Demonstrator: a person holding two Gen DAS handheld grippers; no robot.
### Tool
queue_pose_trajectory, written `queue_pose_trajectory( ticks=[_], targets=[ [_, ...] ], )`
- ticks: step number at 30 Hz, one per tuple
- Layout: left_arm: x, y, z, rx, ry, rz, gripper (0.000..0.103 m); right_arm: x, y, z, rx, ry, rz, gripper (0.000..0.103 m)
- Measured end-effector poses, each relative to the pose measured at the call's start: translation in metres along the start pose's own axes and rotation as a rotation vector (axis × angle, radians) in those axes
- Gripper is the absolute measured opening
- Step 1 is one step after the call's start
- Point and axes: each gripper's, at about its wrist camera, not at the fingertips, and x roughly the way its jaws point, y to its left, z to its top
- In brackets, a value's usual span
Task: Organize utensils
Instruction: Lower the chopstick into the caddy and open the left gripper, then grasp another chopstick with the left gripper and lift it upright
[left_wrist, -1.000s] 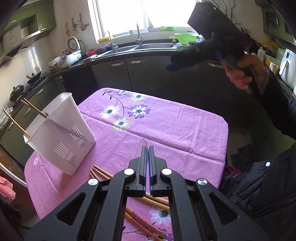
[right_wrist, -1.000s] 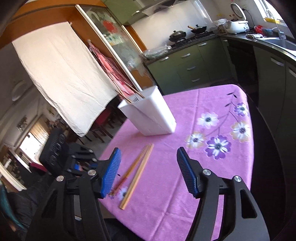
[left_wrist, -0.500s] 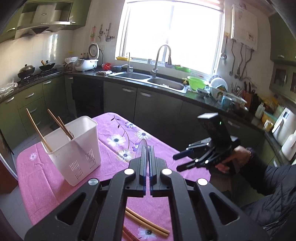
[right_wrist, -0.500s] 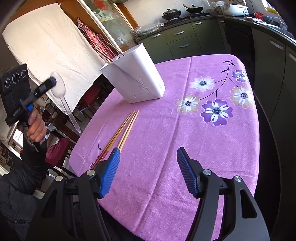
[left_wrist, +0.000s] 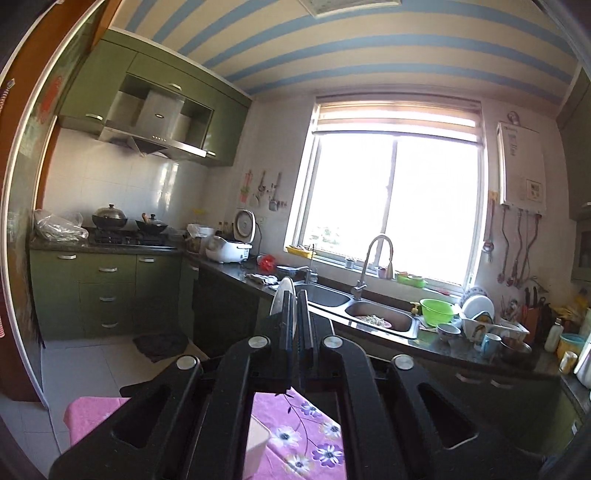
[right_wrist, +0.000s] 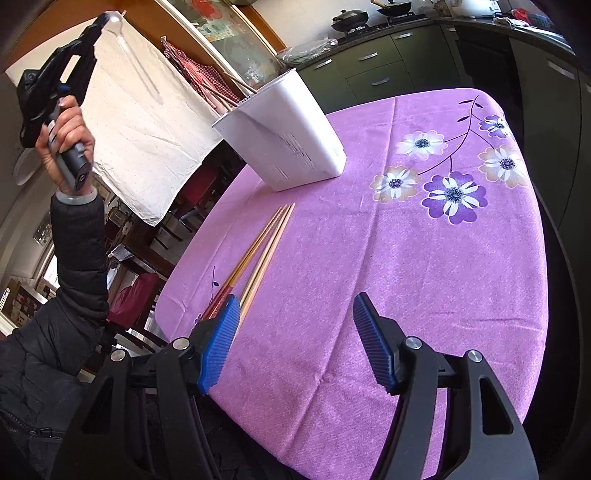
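Two views of a kitchen with a table under a pink flowered tablecloth (right_wrist: 424, 266).

In the left wrist view, the left gripper (left_wrist: 295, 314) points up and away from the table, toward the sink (left_wrist: 354, 306) and a bright window (left_wrist: 391, 199). Its two fingers are pressed nearly together, pinching a clear plastic spoon (left_wrist: 282, 295) whose rounded bowl sticks up just above the fingertips. Only a corner of the tablecloth shows at the bottom, with a small part of the rim of a white container beside the gripper frame.

In the right wrist view, the right gripper (right_wrist: 295, 343) hovers low over the near edge of the table. Its blue ribbed pads (right_wrist: 219, 343) are spread wide apart, with nothing between them. Several wooden chopsticks (right_wrist: 266, 243) lie in a bundle on the cloth, running from just beside the left pad toward the white utensil holder (right_wrist: 288, 144). The holder stands at the far left side of the table, and more chopsticks (right_wrist: 225, 92) lean out of its top. Whether the pad touches the loose chopsticks cannot be told.

At the far left of this view, the person's left hand (right_wrist: 66, 144) is raised high, well apart from the table, gripping the handle of the left gripper. The clear spoon (right_wrist: 136, 55) hangs down from its tip, in front of a white cloth (right_wrist: 147, 129) hung behind.
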Motion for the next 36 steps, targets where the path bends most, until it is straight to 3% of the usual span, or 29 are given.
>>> queue_pose_trajectory(
  ticks=[8,12,23,29,30,31,33,36],
  targets=[
    [0.048,0.056,-0.043,-0.117,0.051,0.05,0.002,-0.005,0.006,0.0,0.0,-0.007,0.038,0.064],
    [0.057,0.073,-0.066,-0.129,0.084,0.093,0.002,-0.002,0.011,0.001,-0.013,0.002,0.045,0.064],
    [0.056,0.084,-0.097,-0.146,0.182,0.133,0.004,0.01,0.026,0.007,-0.052,0.041,0.046,0.065],
    [0.026,0.07,-0.079,-0.124,0.174,0.143,0.027,0.012,0.035,0.011,-0.08,0.051,0.041,0.066],
    [0.02,0.066,-0.074,-0.123,0.18,0.152,0.035,0.013,0.037,0.012,-0.082,0.05,0.038,0.067],
    [0.013,0.062,-0.071,-0.118,0.2,0.169,0.043,0.013,0.038,0.013,-0.081,0.051,0.035,0.068],
    [0.003,0.053,-0.071,-0.093,0.282,0.217,0.047,0.014,0.038,0.015,-0.075,0.056,0.025,0.072],
    [0.001,0.044,-0.097,-0.026,0.507,0.336,0.047,0.017,0.036,0.018,-0.064,0.077,-0.003,0.074]
  ],
)
